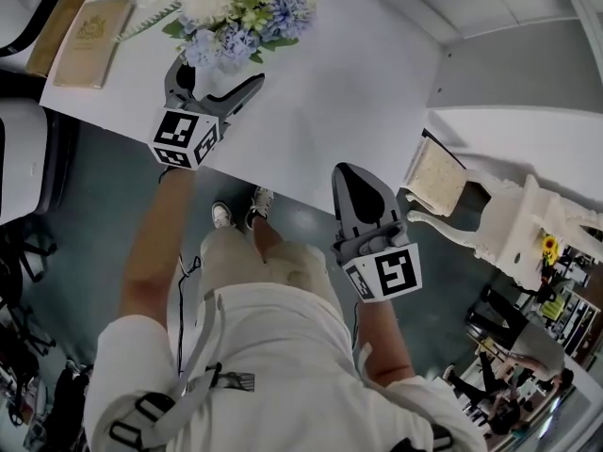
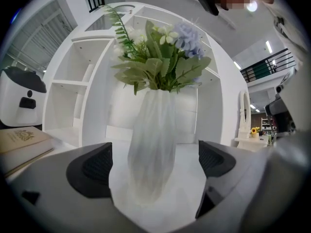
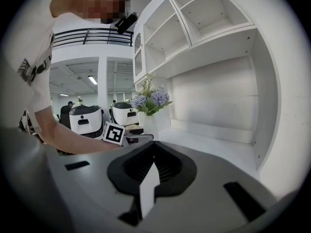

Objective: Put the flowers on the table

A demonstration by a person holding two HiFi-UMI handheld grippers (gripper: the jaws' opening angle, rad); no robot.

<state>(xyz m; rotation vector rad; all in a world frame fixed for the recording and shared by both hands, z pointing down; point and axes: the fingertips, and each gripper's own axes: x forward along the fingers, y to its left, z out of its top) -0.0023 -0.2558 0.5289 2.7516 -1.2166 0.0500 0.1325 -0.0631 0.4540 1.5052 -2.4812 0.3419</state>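
Note:
A bunch of white and blue flowers (image 1: 240, 8) with green leaves stands in a pale ribbed vase (image 2: 153, 144) on the white table (image 1: 358, 73). My left gripper (image 1: 219, 72) reaches over the table's near edge, its jaws spread wide on either side of the vase. In the left gripper view (image 2: 153, 164) both dark pads (image 2: 95, 166) stand clear of the vase wall. My right gripper (image 1: 353, 177) hangs off the table by the person's right side, shut with nothing in it (image 3: 153, 161). From there the flowers (image 3: 150, 101) show far off.
A tan book (image 1: 92, 40) lies on the table left of the flowers. A white shelf unit (image 2: 73, 91) rises behind the table. An ornate white side table (image 1: 499, 215) stands at the right, and white rounded machines (image 2: 22, 101) at the left.

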